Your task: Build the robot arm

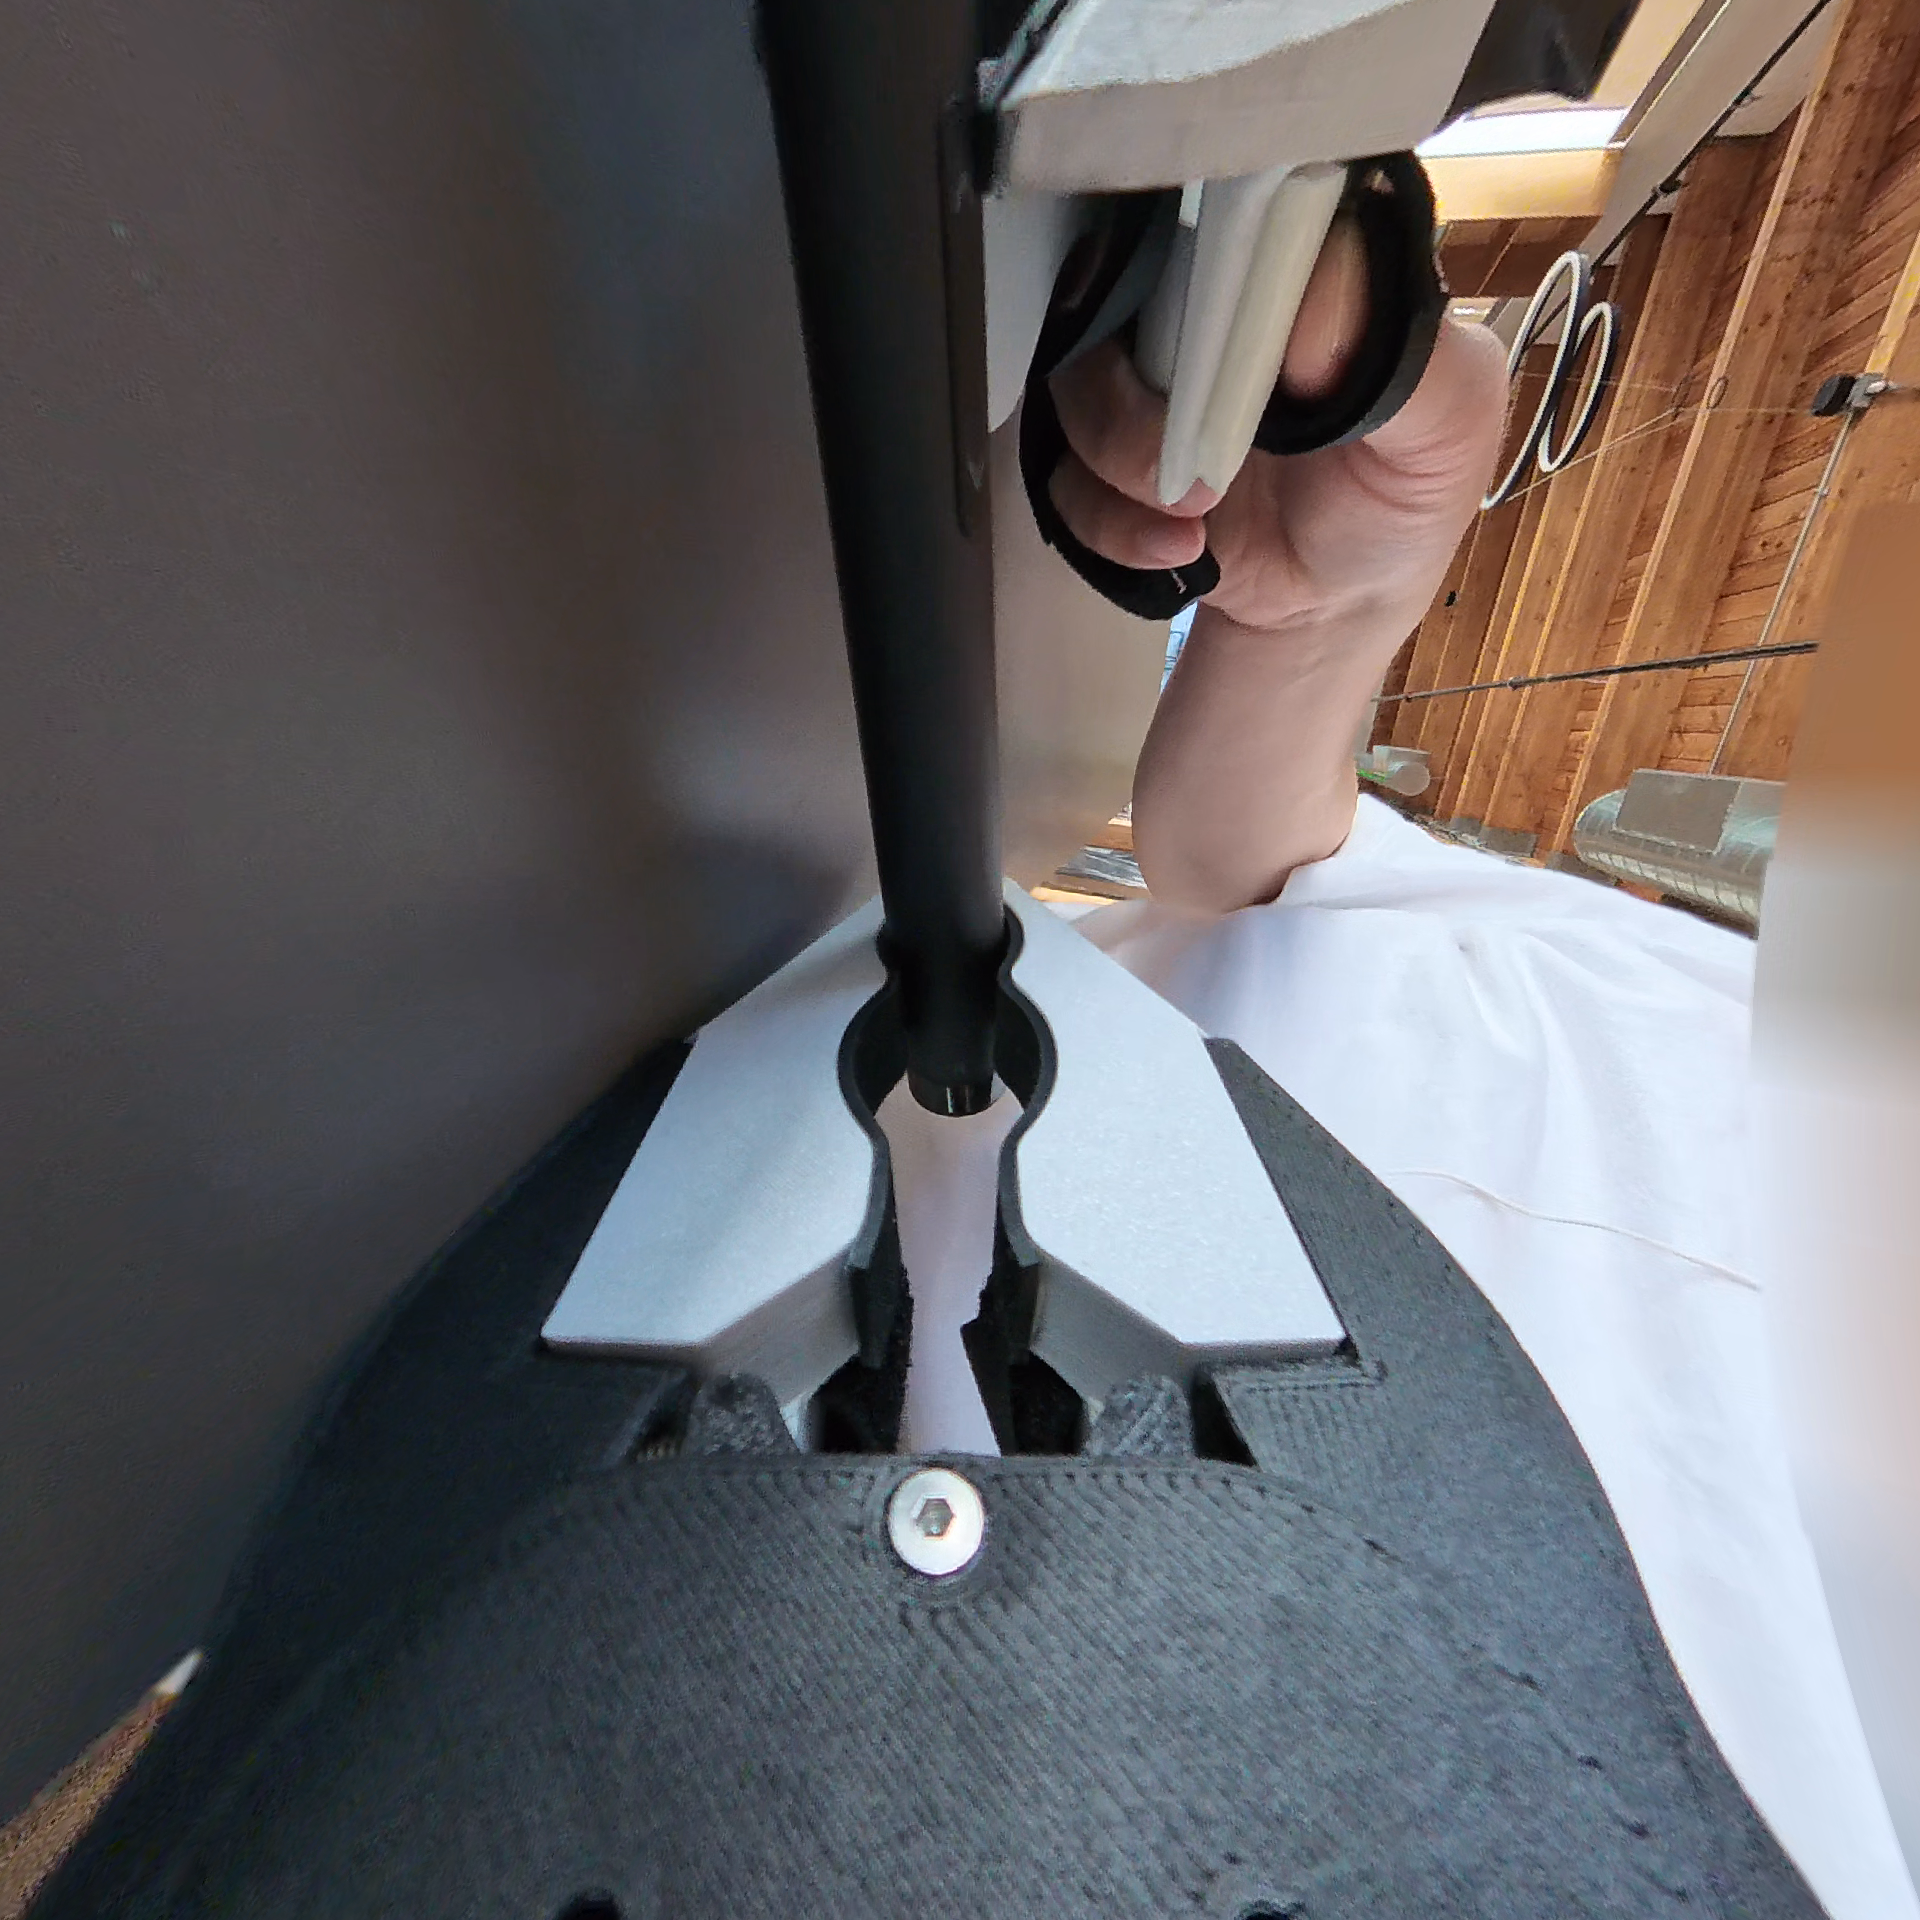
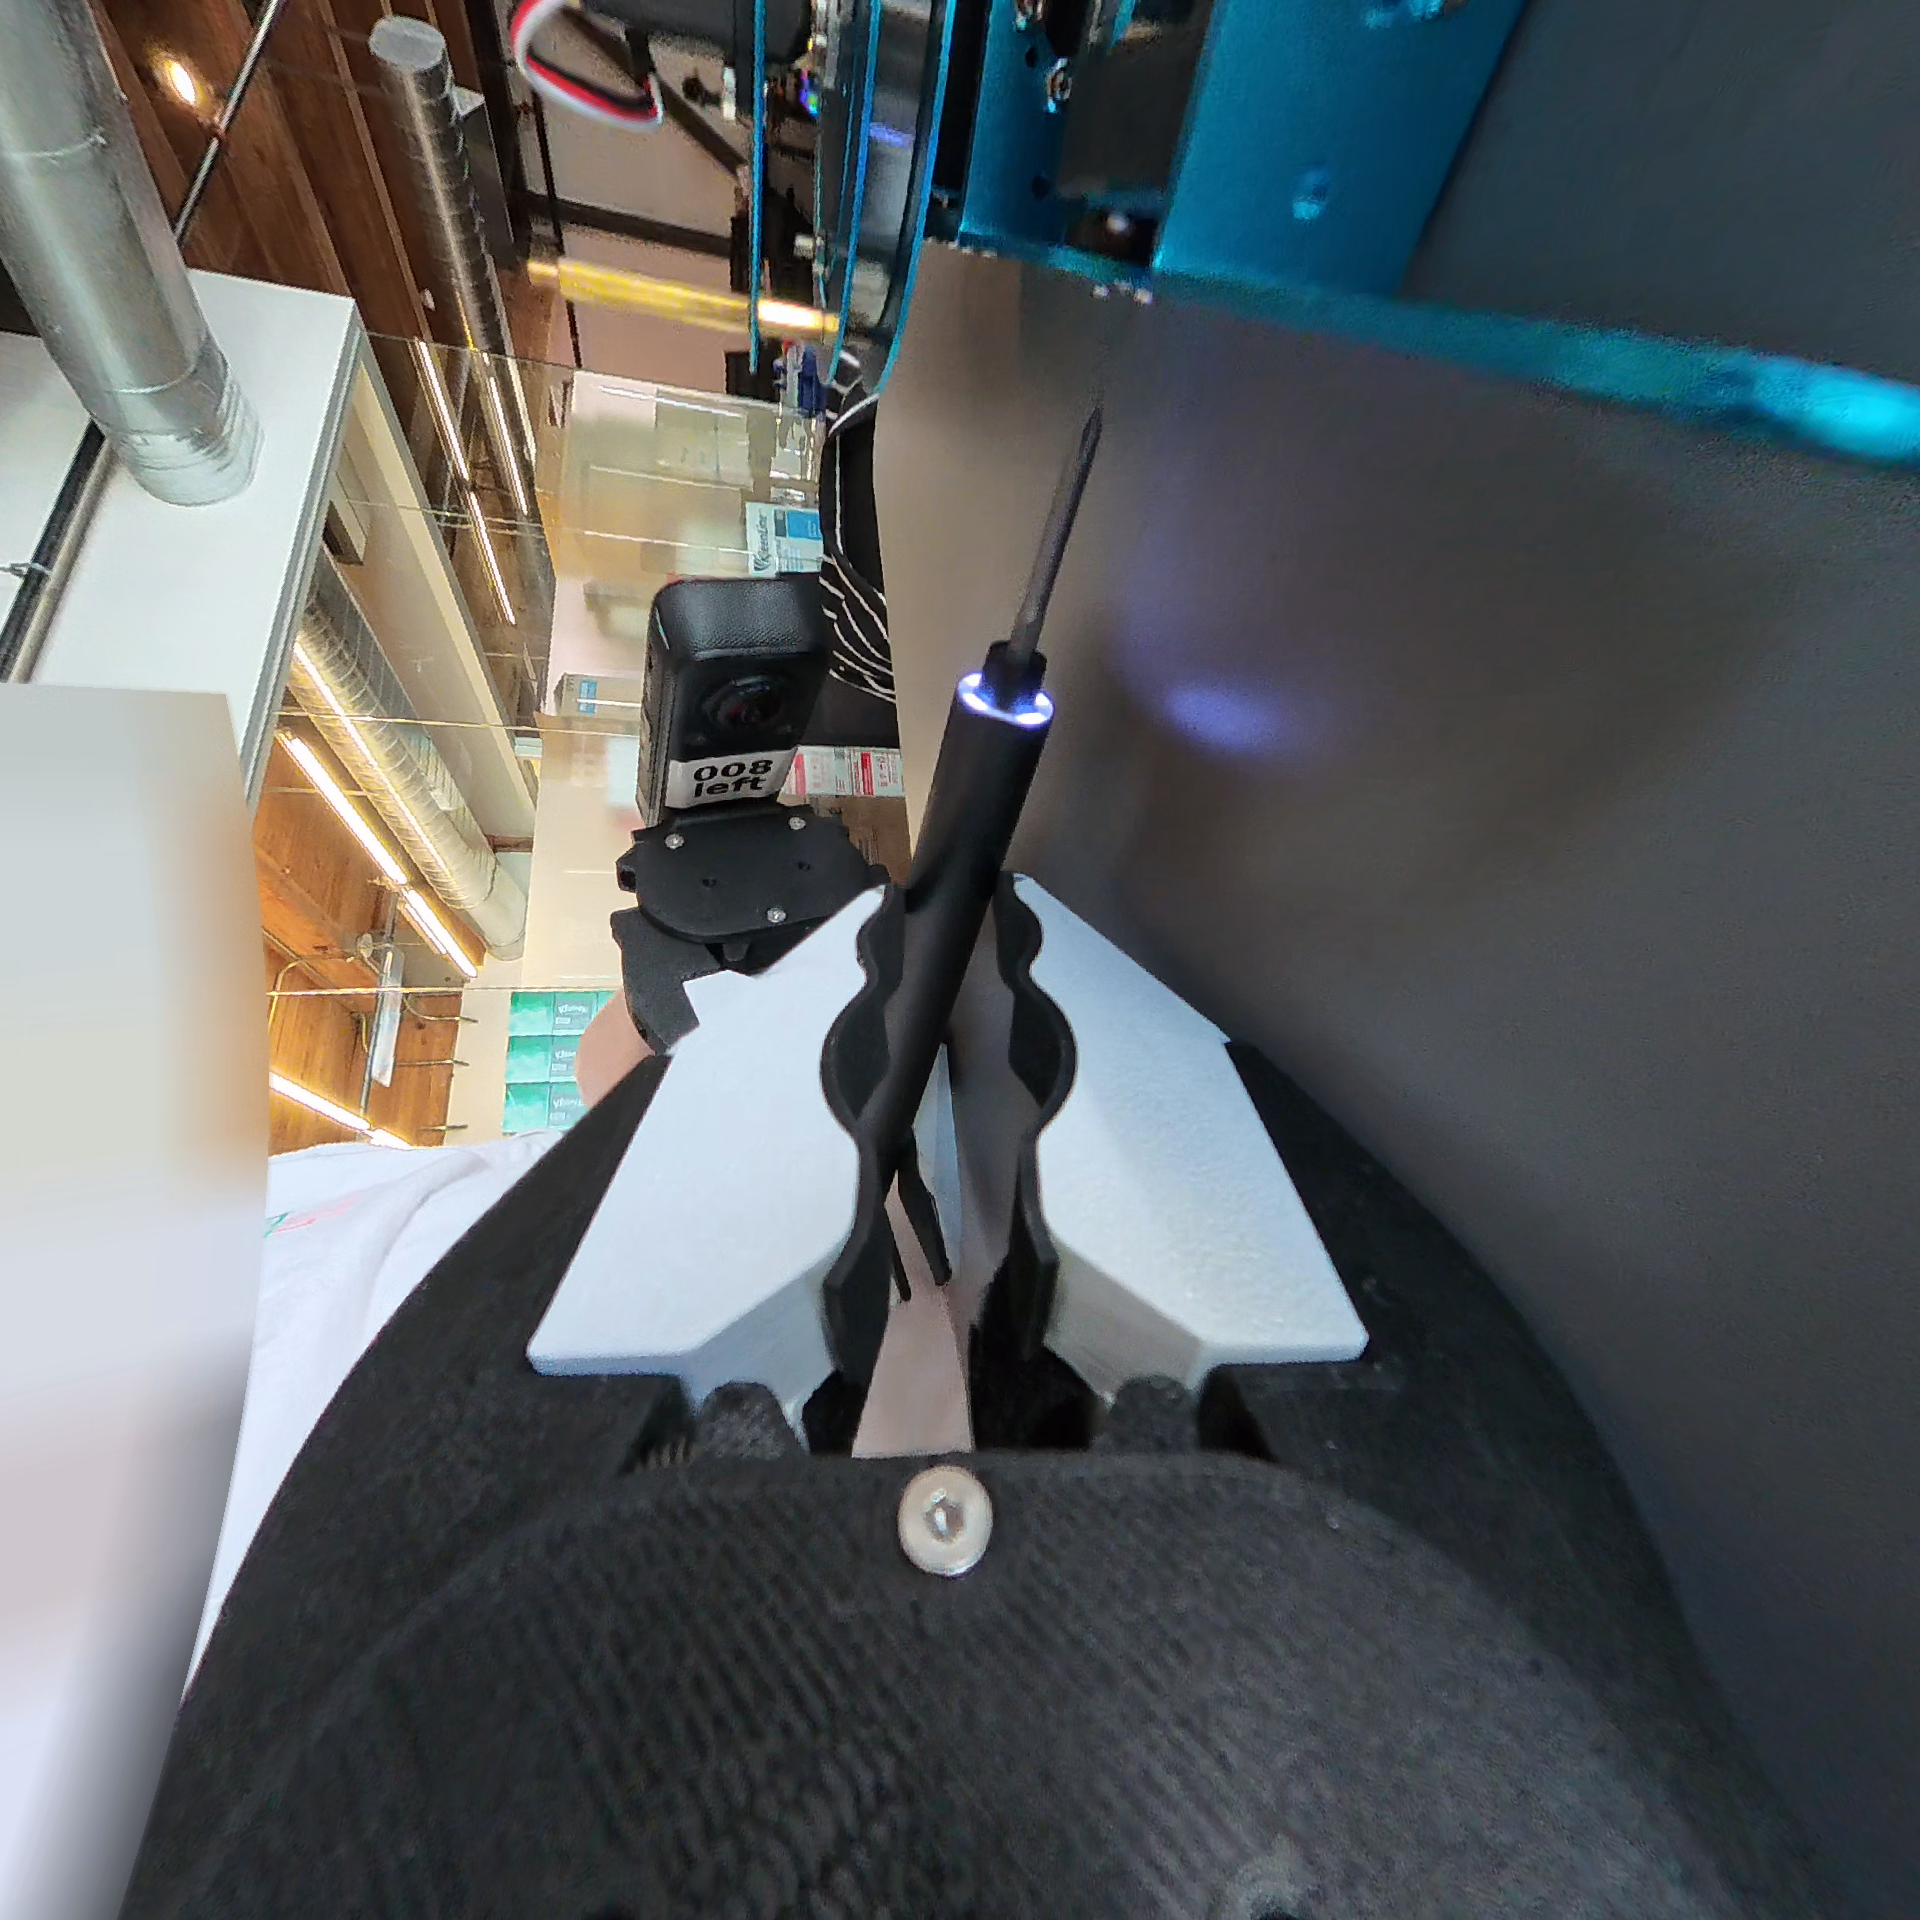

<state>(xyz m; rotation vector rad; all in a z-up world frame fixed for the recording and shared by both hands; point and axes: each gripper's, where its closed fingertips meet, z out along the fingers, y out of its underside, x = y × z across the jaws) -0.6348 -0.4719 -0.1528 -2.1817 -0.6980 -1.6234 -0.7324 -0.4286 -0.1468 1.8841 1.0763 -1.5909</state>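
1. Fingers of the left gripper: found shut on the lower end of a black round rod, seated in the notch at the tips.
2. Saw that rod run up along a matte grey panel to the other gripper's white underside, held by a bare hand in a black strap. Couldn't tell whether it was the same tool as in item 3.
3. Right gripper: found clamped on a slim black pen-style electric screwdriver, lying slantwise across the wavy black pads, tail low in the gap.
4. Noted the light ring at the nose lit, with a bluish glow thrown on the grey panel.
5. Put the thin dark bit pointing up, close to the panel and just below a blue anodised metal bracket; couldn't confirm contact.
6. Spotted white cloth below and right of the left gripper.
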